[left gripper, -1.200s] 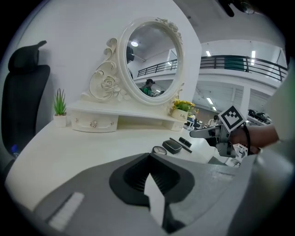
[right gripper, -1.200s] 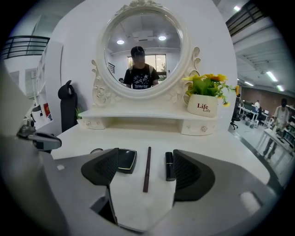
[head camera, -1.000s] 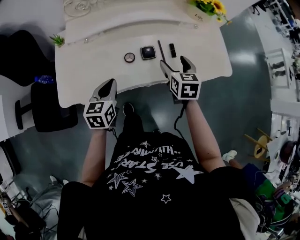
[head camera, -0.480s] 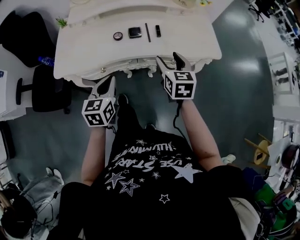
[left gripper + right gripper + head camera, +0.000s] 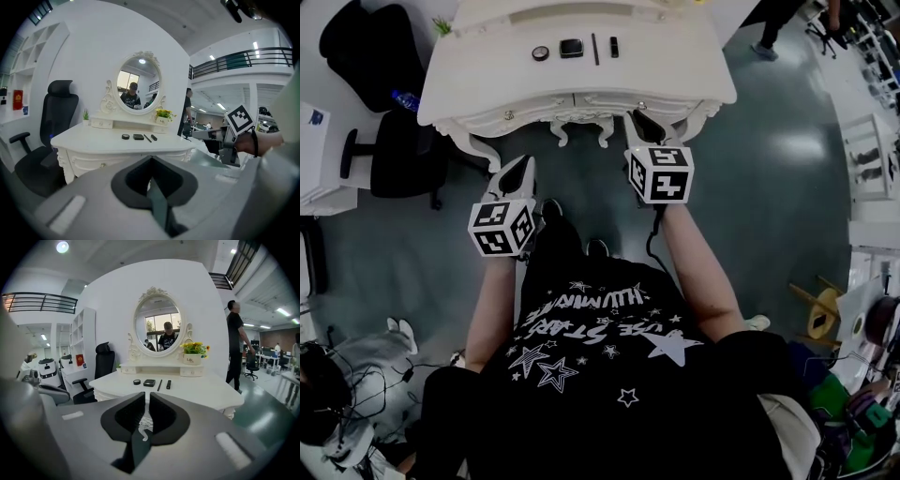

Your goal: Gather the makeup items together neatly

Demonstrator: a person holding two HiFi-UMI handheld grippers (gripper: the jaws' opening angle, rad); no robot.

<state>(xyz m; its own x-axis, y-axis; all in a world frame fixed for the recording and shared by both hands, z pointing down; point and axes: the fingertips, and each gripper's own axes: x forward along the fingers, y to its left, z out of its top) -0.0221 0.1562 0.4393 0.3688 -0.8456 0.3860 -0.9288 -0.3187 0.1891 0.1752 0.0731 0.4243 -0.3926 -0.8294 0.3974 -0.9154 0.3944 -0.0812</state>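
Four makeup items lie in a row at the back of the white dressing table (image 5: 694, 80): a round compact (image 5: 541, 53), a square compact (image 5: 571, 48), a thin pencil (image 5: 594, 48) and a dark lipstick (image 5: 614, 46). The right gripper view shows the same row: round compact (image 5: 136, 381), square compact (image 5: 149, 382), pencil (image 5: 159, 385), lipstick (image 5: 168, 384). My left gripper (image 5: 150, 161) is shut and empty, held over the floor short of the table. My right gripper (image 5: 145, 397) hovers near the table's front edge, a narrow gap between its jaws, holding nothing.
A black office chair (image 5: 394, 159) stands left of the table, with a water bottle (image 5: 405, 97) beside it. An oval mirror (image 5: 138, 86) and a flower pot (image 5: 190, 359) sit at the table's back. A person (image 5: 236, 343) stands to the right.
The view has pulled back from the table, which now sits higher and smaller. Both grippers have come off the tabletop and hang in front of its edge.
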